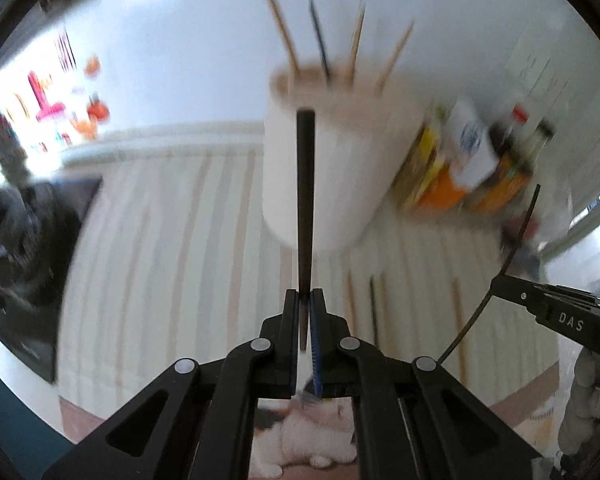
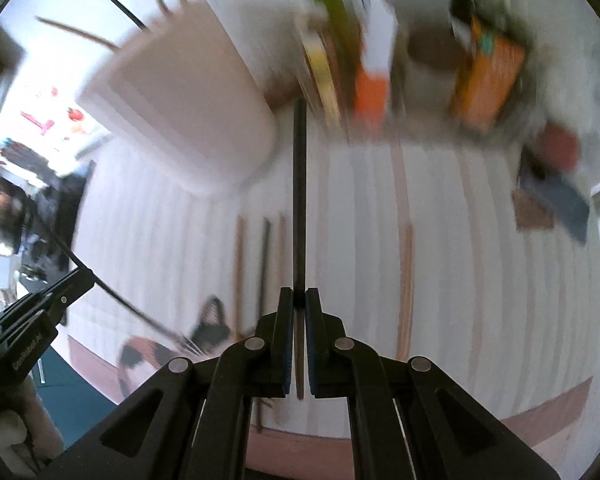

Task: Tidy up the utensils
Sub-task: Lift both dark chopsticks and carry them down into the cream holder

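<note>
My left gripper [image 1: 305, 300] is shut on a dark chopstick [image 1: 305, 200] that points forward toward a white holder [image 1: 348, 160]. Several chopsticks stand in that holder. My right gripper [image 2: 299, 298] is shut on another dark chopstick [image 2: 299, 200], to the right of the white holder [image 2: 180, 120]. Each gripper shows in the other's view: the right gripper [image 1: 504, 280] at the right edge, the left gripper [image 2: 86, 278] at the lower left, each with its stick. Loose chopsticks [image 2: 239, 272] [image 2: 406, 280] lie on the striped mat [image 2: 480, 260]. Both views are motion-blurred.
Bottles and orange boxes [image 1: 472, 168] crowd the back right behind the holder, also seen as bottles and boxes [image 2: 484, 80]. A dark object [image 1: 28, 248] lies at the mat's left edge. Blue and brown items [image 2: 556, 200] sit at the right. More loose chopsticks [image 1: 374, 308] lie near the grippers.
</note>
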Motion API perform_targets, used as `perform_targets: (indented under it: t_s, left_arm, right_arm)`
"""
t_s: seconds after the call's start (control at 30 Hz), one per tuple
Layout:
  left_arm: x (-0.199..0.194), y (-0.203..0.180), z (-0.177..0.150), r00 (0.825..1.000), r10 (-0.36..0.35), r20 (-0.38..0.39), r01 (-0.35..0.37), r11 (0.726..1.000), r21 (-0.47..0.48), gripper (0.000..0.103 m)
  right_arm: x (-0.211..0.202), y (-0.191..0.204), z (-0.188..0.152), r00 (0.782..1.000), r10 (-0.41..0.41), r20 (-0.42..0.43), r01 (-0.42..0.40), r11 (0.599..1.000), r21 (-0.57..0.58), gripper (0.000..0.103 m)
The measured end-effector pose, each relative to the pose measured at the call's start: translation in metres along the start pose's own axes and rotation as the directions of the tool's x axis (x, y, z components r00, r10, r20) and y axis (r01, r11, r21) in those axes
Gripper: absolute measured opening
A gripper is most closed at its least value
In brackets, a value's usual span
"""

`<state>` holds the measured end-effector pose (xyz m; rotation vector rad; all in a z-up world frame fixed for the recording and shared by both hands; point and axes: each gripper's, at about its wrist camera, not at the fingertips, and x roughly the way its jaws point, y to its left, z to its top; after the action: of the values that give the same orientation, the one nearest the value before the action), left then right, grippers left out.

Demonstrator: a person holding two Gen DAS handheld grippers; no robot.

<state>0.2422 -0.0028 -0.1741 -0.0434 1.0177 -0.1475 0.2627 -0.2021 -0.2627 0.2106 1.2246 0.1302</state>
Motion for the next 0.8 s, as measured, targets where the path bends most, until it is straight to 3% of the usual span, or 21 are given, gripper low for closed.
perform_targets:
  t_s: [0.17,0.33,0.47,0.63,0.8]
  left_arm:
    - [-0.059,-0.004,0.043,0.986,-0.046,0.157,0.045,0.999,0.009,0.003]
    - [-0.104,-0.017,0.090,0.958,-0.131,0.254,0.127,0.991,0.034,0.003]
    - [-0.120,-0.022,0.131,0.940,-0.120,0.320,0.105,0.992,0.064,0.003]
    - [-0.093,-0.017,0.175,0.952,-0.080,0.295,0.062,0.996,0.071,0.003]
    - [-0.051,-0.006,0.197,0.974,-0.049,0.221,0.035,0.997,0.064,0.003]
  right_arm:
    - [-0.066,0.015,0.045,0.986,0.058,0.153,-0.054,0.998,-0.033,0.006]
    - [-0.136,0.041,0.087,0.949,0.132,0.286,-0.117,0.991,-0.070,0.006]
    - [-0.172,0.069,0.129,0.917,0.146,0.371,-0.115,0.988,-0.105,0.006]
    - [-0.191,0.095,0.170,0.881,0.122,0.456,-0.072,0.990,-0.125,0.006]
    - [-0.174,0.108,0.204,0.873,0.107,0.475,-0.059,0.992,-0.116,0.006]
